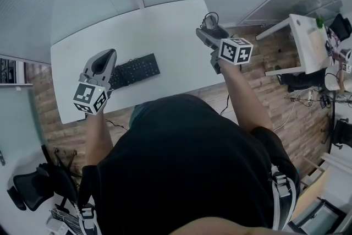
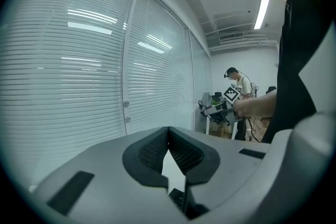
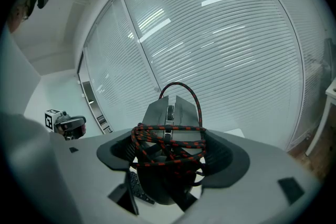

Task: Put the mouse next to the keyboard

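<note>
Clamping mouse (image 3: 169, 113), R gripper (image 3: 169, 157) half-closed.

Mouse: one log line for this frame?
right gripper: shut on mouse, cable wound round it | left gripper: shut, empty | keyboard: on table | mouse not yet placed

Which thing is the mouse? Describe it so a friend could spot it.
Find the white table, then its far right corner, where the right gripper hangs. Clamped between its jaws is the mouse: dark grey, angular, with a red-and-black braided cable wound round it, unlike the flat black keyboard over on the left.
</note>
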The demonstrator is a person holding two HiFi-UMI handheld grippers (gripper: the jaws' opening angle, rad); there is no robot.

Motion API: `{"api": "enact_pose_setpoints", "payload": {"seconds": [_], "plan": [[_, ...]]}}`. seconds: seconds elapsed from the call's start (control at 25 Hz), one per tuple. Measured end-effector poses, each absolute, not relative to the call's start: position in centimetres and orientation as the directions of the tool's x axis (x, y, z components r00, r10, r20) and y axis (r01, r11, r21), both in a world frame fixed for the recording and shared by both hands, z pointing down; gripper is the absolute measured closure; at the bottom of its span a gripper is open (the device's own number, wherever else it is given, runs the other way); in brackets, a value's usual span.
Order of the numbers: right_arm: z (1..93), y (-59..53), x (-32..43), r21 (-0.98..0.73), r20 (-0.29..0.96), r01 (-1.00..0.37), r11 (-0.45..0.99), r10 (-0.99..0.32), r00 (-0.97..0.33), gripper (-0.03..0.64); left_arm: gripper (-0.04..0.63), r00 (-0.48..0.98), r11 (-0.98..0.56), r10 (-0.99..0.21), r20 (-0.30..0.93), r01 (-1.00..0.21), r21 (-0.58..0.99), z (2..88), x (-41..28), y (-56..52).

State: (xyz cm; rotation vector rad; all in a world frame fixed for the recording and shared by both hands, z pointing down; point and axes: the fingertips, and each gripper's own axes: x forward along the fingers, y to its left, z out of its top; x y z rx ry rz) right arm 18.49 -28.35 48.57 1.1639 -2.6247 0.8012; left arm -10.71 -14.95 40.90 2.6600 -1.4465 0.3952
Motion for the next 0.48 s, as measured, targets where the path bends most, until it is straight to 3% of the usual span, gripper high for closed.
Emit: {"api": "enact_pose_setpoints", "payload": {"seconds": [0.48], "plan": [[52.0, -30.0, 16.8, -0.416, 0.408, -0.743, 0.524, -0.622, -0.668, 0.215, 0.574, 0.519, -0.548, -0.807, 0.281, -0.835, -0.034, 41.8, -12.8, -16.8]]}}
